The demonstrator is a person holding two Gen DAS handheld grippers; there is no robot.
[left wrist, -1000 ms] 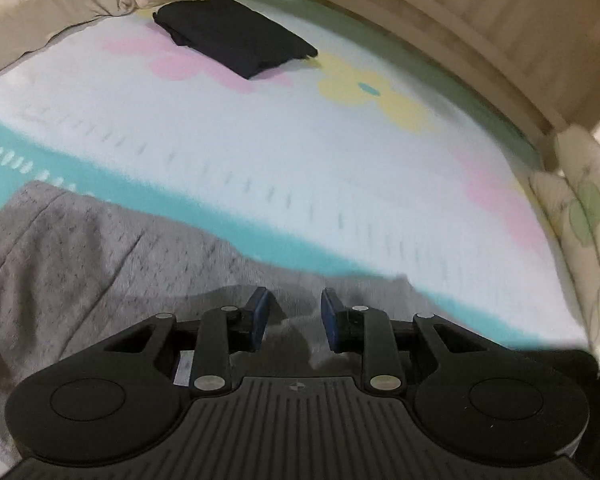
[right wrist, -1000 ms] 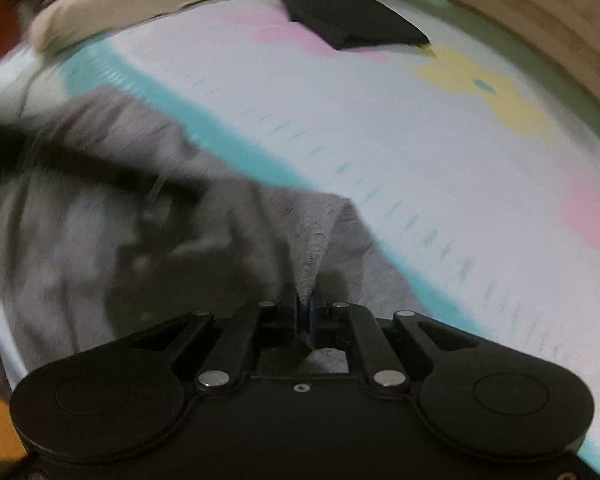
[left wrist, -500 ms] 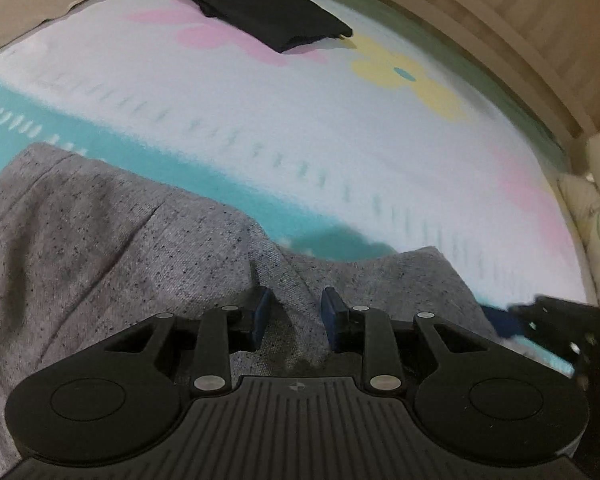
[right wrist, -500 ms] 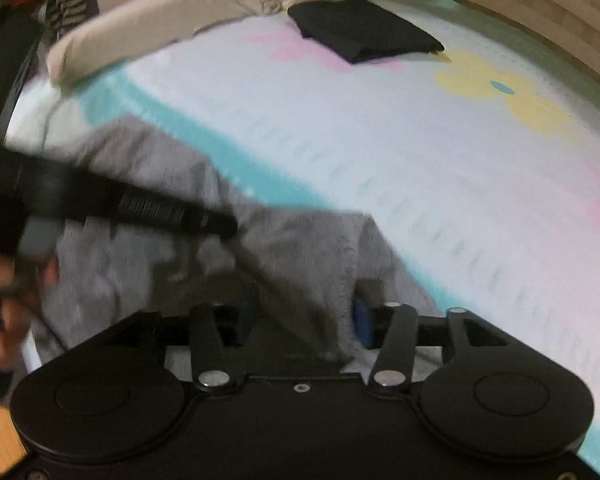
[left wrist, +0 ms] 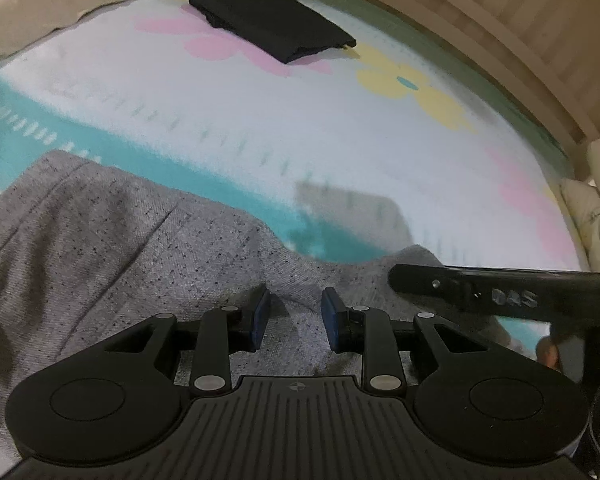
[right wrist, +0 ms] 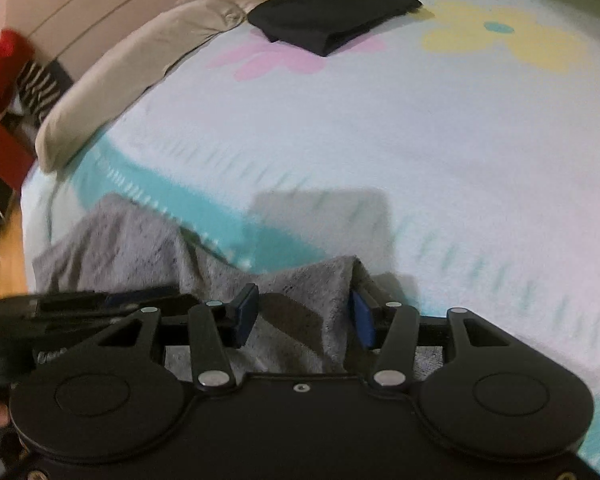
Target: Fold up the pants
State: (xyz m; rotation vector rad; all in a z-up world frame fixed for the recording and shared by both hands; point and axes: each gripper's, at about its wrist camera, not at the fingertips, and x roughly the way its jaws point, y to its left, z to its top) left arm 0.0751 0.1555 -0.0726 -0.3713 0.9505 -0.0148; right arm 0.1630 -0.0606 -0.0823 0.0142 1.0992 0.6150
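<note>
Grey speckled pants (left wrist: 112,240) lie on the bed sheet at the near edge; they also show in the right wrist view (right wrist: 140,244). My left gripper (left wrist: 294,312) is open just above the pants, with cloth between and below its blue pads. My right gripper (right wrist: 304,312) is open, with a raised fold of the pants standing between its jaws. The right gripper's body shows in the left wrist view (left wrist: 500,288) at the right; the left gripper shows dimly in the right wrist view (right wrist: 100,304) at the left.
A folded black garment (left wrist: 272,28) lies at the far side of the flowered sheet (left wrist: 340,128), also in the right wrist view (right wrist: 332,12). A beige bolster (right wrist: 132,68) runs along the far left. A wooden headboard (left wrist: 500,20) bounds the far right.
My right gripper has opened and let go of the pants fold that it pinched a second ago. Both grippers have shifted over the pants; the left stayed open.
</note>
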